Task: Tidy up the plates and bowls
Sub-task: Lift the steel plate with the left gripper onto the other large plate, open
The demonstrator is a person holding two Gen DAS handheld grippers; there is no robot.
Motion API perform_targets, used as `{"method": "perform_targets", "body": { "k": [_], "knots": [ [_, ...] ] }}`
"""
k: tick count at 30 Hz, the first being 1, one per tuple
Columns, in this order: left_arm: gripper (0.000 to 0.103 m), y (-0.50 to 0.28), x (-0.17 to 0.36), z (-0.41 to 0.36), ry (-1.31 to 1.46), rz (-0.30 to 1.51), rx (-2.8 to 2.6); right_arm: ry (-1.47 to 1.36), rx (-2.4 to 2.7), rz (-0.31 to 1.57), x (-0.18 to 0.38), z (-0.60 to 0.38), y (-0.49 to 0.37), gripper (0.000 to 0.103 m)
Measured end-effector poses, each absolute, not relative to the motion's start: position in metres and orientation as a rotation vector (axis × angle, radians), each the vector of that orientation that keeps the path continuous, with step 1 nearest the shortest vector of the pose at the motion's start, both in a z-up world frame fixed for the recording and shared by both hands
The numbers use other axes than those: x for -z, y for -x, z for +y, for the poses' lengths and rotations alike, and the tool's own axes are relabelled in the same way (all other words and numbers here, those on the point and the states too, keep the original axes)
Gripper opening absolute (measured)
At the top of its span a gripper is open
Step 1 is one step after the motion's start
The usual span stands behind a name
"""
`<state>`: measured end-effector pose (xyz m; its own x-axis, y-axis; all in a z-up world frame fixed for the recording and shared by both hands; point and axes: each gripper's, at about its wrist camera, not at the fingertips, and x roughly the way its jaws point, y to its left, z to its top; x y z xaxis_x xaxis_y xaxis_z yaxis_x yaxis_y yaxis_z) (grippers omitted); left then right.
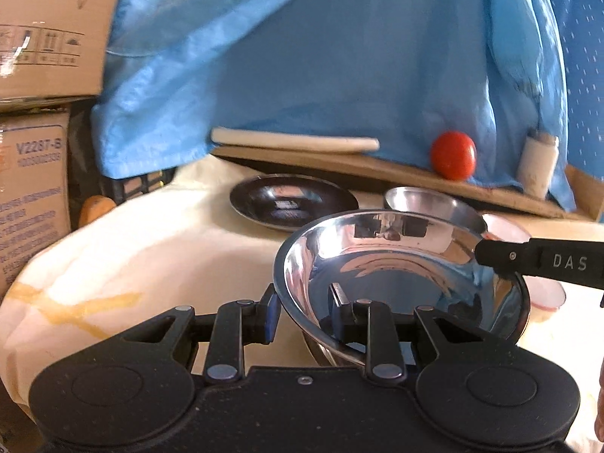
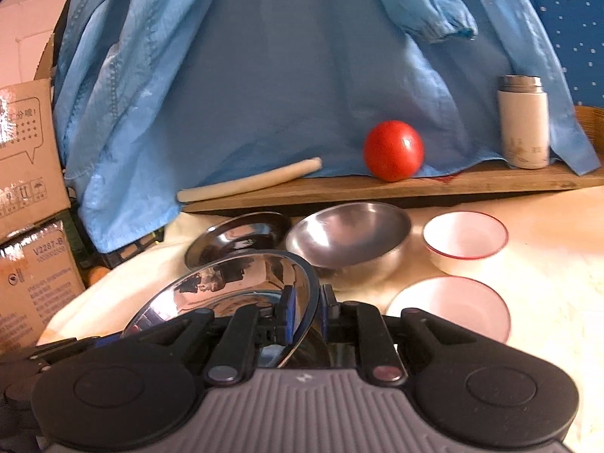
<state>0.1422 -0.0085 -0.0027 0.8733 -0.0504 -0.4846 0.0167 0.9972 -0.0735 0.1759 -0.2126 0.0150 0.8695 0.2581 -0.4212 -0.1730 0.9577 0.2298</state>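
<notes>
- Gripping from both sides: the left tongs (image 1: 304, 311) have their fingers set around the near rim of the shiny steel bowl (image 1: 396, 275), one finger outside, one inside.
- The right tongs (image 2: 305, 311) are closed onto the same bowl's rim, which passes between the two pads; in the left view that tool reaches in from the right to the far rim.
- The bowl is tilted and mirror-bright, held just above the cream-covered bench (image 1: 151, 249).
- Behind it sit a dark flat steel plate (image 2: 241, 238), a duller steel bowl (image 2: 351, 238) and two white bowls, one red-rimmed (image 2: 464, 241), one plain (image 2: 453, 309).
- On a wooden board (image 2: 472, 183) at the back lie a tomato (image 2: 392, 150), a white flask (image 2: 523, 122) and a pale stick (image 2: 249, 181), under blue cloth (image 2: 264, 75).
</notes>
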Motion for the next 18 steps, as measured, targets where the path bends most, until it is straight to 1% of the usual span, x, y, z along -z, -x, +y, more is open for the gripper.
{"method": "perform_targets", "body": {
  "k": [18],
  "knots": [
    [0.029,-0.144,0.013,-0.028,-0.033,0.525,0.014,-0.141,-0.173,0.468,0.005,-0.214,-0.162,0.016]
  ]
}}
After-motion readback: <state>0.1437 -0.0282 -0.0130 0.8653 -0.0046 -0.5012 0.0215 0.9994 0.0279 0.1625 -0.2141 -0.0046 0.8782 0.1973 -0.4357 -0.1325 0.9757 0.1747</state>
